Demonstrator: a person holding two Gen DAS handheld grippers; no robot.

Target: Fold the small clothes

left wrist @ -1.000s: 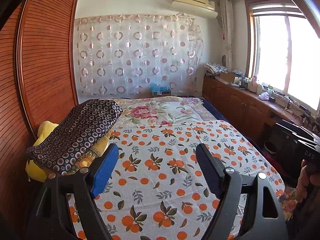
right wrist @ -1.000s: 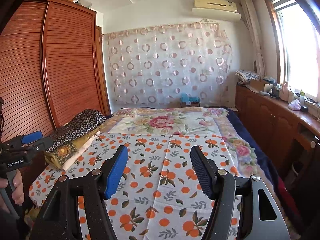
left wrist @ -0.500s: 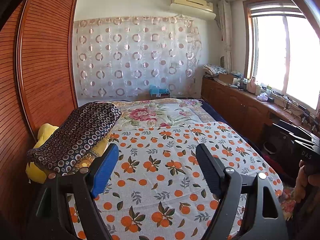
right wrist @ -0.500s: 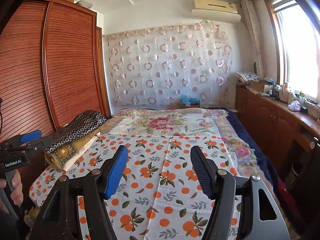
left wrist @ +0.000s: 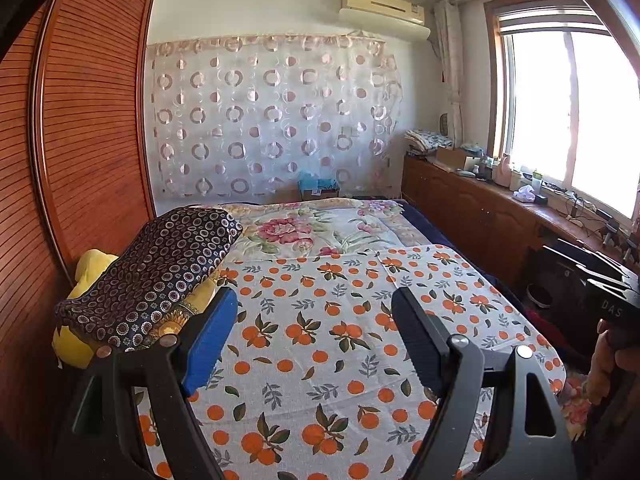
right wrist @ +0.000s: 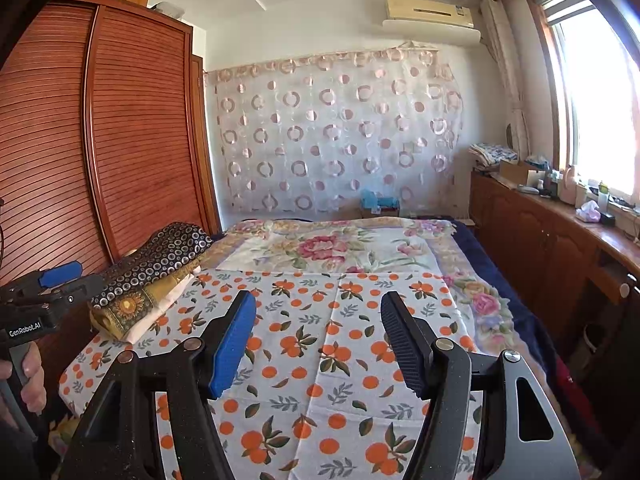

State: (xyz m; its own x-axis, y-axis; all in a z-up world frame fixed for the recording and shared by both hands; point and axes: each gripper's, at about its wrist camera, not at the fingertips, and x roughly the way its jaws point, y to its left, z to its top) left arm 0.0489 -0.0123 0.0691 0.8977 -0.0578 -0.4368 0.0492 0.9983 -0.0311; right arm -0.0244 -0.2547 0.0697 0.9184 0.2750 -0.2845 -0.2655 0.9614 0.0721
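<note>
A white cloth printed with oranges (left wrist: 320,332) lies spread flat on the bed; it also shows in the right wrist view (right wrist: 332,344). A stack of folded clothes topped by a dark circle-patterned piece (left wrist: 156,272) sits at the bed's left edge, also seen in the right wrist view (right wrist: 156,264). My left gripper (left wrist: 316,320) is open and empty, held above the near part of the cloth. My right gripper (right wrist: 320,320) is open and empty, likewise above the cloth. The left gripper's body shows at the left edge of the right wrist view (right wrist: 44,296).
A floral bedspread (left wrist: 320,228) covers the far half of the bed. A slatted wooden wardrobe (left wrist: 80,160) stands on the left. A low wooden cabinet (left wrist: 480,216) with clutter runs under the window on the right. A curtain (left wrist: 272,120) hangs at the back.
Both views have tilted slightly upward, so the bed sits a little lower in frame. Both grippers stay open and empty.
</note>
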